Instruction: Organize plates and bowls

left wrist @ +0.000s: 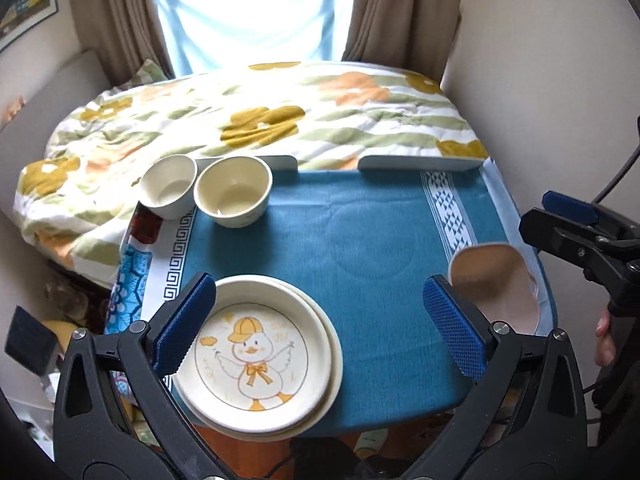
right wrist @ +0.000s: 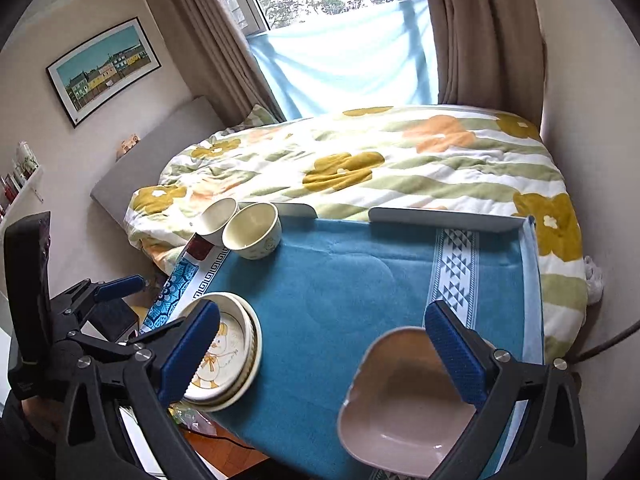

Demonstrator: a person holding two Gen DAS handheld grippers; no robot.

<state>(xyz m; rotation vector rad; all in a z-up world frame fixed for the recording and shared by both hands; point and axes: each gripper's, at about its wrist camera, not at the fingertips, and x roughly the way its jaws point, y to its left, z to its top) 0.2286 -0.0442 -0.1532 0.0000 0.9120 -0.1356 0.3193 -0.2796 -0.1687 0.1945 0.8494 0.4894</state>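
A duck-printed plate (left wrist: 256, 356) lies stacked on another cream plate at the near left of the blue-clothed table (left wrist: 360, 240); it also shows in the right wrist view (right wrist: 224, 354). Two cream bowls (left wrist: 232, 192) (left wrist: 168, 186) stand side by side at the far left corner. A pinkish heart-shaped bowl (right wrist: 404, 400) sits at the near right. My left gripper (left wrist: 320, 328) is open above the near edge, its left finger over the plate's rim. My right gripper (right wrist: 324, 352) is open, its right finger over the pink bowl's rim.
A bed with a flowered quilt (left wrist: 260, 120) lies beyond the table, under a curtained window. Low white rails (right wrist: 444, 218) edge the table's far side. A wall stands close on the right.
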